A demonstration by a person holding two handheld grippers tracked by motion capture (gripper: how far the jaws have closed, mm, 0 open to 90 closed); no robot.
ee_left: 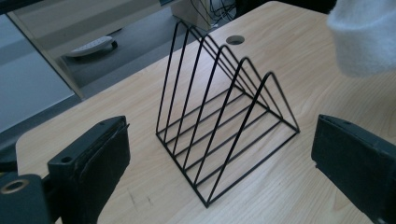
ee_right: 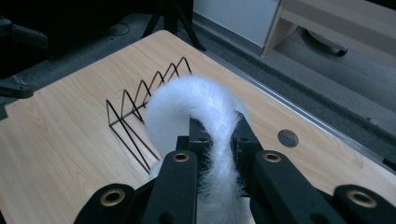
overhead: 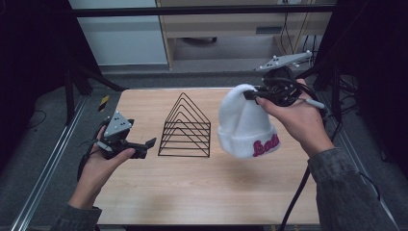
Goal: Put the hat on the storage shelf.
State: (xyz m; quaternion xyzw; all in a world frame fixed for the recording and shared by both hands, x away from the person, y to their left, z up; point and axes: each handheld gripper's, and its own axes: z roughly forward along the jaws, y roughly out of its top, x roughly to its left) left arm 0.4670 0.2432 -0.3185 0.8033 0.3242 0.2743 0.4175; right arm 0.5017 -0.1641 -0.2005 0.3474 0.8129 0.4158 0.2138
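Right gripper clamped on crown of white beanie, hanging above worktop beside wire rack. Left gripper wide open, empty, near rack. Thin pinch on soft knit: risk of slipping, or cuff snagging on rack.

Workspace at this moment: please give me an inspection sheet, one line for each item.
Surface: light wooden table, with a round hole near one edge.
Job's things: black wire rack standing upright on the table; white knit hat with pink lettering on its cuff, held up in the air beside the rack.
Clutter: nothing seen.
Grippers: left gripper open, held low beside the rack, holding nothing; right gripper shut on the hat's top.
Cables: black cable hanging from the right gripper across the table edge.
Surroundings: grey floor, pale cabinet, dark stands and a metal rail.
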